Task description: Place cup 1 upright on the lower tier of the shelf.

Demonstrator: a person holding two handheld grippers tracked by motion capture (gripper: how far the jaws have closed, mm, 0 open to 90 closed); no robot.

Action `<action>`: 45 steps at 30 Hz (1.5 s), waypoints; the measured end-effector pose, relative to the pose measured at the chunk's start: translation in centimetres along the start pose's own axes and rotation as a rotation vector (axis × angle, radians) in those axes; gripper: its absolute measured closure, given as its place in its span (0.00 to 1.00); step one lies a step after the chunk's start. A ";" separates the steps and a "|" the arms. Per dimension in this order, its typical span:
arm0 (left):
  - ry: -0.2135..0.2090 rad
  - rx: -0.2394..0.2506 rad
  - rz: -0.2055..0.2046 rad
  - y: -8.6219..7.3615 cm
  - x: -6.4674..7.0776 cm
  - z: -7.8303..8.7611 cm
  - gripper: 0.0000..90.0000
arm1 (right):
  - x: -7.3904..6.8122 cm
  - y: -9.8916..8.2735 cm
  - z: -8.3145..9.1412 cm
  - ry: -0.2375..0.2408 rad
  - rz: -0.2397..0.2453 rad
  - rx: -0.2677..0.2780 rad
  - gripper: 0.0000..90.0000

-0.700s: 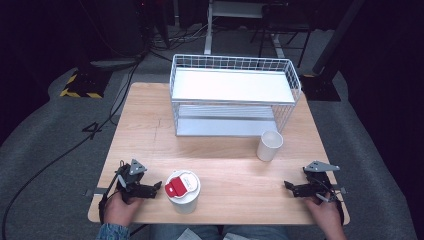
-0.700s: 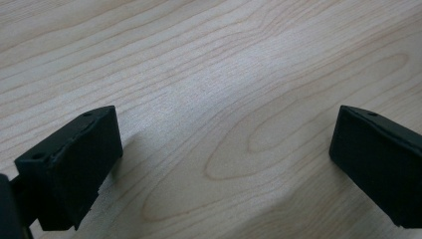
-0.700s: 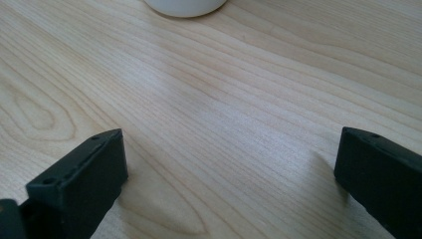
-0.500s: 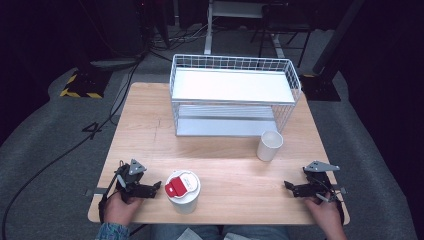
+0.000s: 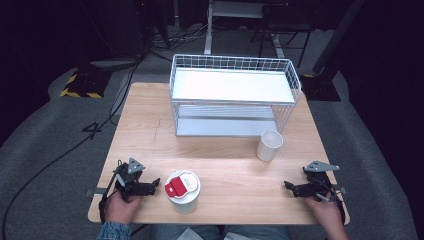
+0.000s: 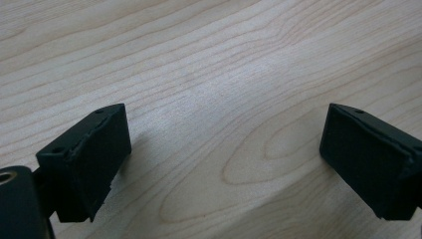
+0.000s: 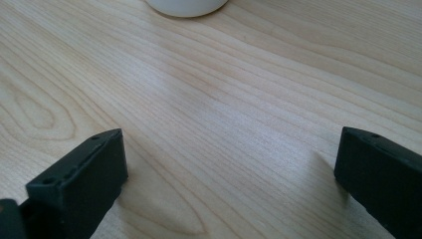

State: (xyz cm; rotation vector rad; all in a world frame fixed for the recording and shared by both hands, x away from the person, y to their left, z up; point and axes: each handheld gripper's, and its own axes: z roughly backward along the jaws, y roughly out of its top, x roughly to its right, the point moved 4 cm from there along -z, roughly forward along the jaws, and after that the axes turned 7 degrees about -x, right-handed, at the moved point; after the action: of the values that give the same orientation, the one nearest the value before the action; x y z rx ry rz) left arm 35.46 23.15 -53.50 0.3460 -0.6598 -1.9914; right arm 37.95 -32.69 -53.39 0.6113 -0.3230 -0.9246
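Change since earlier view: nothing has shifted; both hands and both cups sit where they were.
Table (image 5: 225, 165): light wood, carrying everything.
Wire rack (image 5: 232, 95): white, two shelves, at the far side, well apart from both hands.
Lidded cup (image 5: 183, 190): white with a red tab on its lid, upright near the front edge, just beside the left gripper (image 5: 152, 184) on its inner side, so the left hand is much the nearer.
Open cup (image 5: 269, 145): white, upright by the rack's right corner, ahead of the right gripper (image 5: 289, 186) and apart from it.
Left fingers (image 6: 84, 159): spread wide, bare table between them.
Right fingers (image 7: 79, 179): spread wide, holding nothing.
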 end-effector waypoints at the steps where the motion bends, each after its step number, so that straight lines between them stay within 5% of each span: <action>1: 0.001 0.001 -0.002 0.0 0.0 0.0 0.07 | 0.0 0.0 0.0 0.000 0.001 0.000 0.00; 6: 0.003 0.003 -0.001 0.0 0.0 0.0 0.07 | 0.1 0.1 0.0 0.012 0.009 -0.005 0.00; 8: 0.003 0.003 -0.001 0.0 0.0 0.0 0.07 | 0.2 0.2 0.3 0.018 0.018 -0.027 0.11; 23: 0.003 0.003 0.005 0.1 0.0 -0.1 0.07 | -1.0 4.1 1.6 0.065 0.052 0.086 0.16; 35: 0.005 0.002 0.007 0.0 0.0 -0.1 0.07 | -2.2 7.5 -1.4 0.057 0.080 0.169 0.17; 45: 0.005 0.004 0.005 0.1 0.0 -0.1 0.07 | -2.1 9.0 -4.3 0.074 0.032 0.210 0.17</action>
State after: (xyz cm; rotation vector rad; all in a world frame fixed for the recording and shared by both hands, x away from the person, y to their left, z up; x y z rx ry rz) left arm 35.56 23.08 -53.52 0.3513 -0.6612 -1.9837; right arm 44.77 -25.42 -51.24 0.8292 -0.3650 -0.8405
